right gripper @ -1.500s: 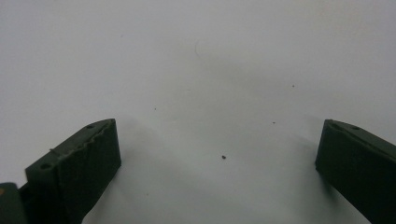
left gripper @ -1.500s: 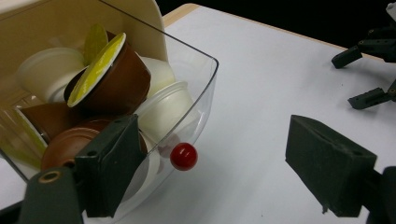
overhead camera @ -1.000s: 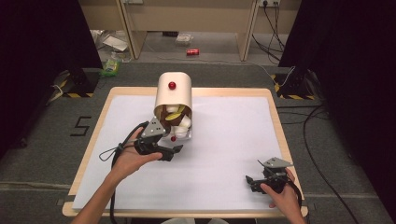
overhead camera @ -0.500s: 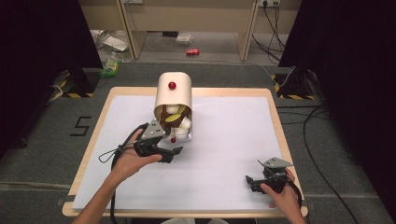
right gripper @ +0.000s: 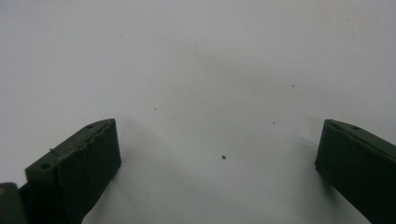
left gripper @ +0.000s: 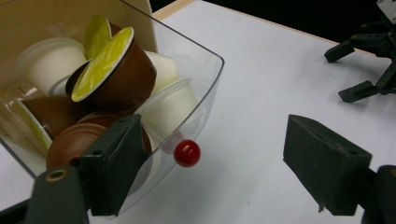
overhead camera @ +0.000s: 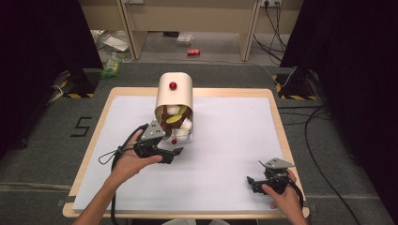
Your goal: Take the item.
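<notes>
Nearest the person, at the table's (overhead camera: 234,197) front right corner, the right gripper (overhead camera: 257,180) rests low over the bare white surface with its jaws spread wide and nothing between them. Further in on the left, the left gripper (overhead camera: 174,154) is likewise spread wide, one jaw just beside the clear drawer (left gripper: 205,88) and its small red knob (left gripper: 187,153). Beyond it the drawer, full of brown and white coffee pods (left gripper: 116,74), sticks out of a beige dispenser (overhead camera: 174,91) with a red button on top.
</notes>
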A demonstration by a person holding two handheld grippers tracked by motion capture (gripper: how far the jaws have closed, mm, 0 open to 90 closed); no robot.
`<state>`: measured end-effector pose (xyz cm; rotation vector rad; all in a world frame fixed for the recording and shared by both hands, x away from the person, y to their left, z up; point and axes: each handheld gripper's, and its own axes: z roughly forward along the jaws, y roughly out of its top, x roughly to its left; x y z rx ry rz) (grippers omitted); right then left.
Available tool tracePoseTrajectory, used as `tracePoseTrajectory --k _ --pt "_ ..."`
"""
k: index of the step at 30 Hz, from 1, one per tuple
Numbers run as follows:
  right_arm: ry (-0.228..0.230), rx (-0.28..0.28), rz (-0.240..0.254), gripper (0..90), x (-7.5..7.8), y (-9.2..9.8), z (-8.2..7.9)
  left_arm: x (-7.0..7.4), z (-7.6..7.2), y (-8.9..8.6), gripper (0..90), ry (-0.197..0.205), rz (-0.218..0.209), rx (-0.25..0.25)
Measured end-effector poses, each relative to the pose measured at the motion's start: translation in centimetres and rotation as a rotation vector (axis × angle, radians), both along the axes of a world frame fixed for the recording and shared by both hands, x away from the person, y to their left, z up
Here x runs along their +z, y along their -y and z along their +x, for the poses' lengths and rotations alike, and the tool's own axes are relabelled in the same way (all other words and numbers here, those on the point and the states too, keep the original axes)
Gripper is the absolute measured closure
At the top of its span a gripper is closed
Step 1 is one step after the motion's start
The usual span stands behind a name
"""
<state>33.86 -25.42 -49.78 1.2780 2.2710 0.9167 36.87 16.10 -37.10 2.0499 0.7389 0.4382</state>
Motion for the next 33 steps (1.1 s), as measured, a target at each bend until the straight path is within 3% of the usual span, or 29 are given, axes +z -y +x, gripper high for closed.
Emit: tracePoseTrajectory --k 20,33 --pt "0.000 0.000 0.000 0.5 0.0 0.0 0.0 0.5 0.4 0.0 21.9 0.004 -0.018 0.018" --pt "0.000 0.001 0.000 0.5 0.0 0.0 0.0 1.6 0.9 -0.8 21.1 0.031 -0.035 0.055"
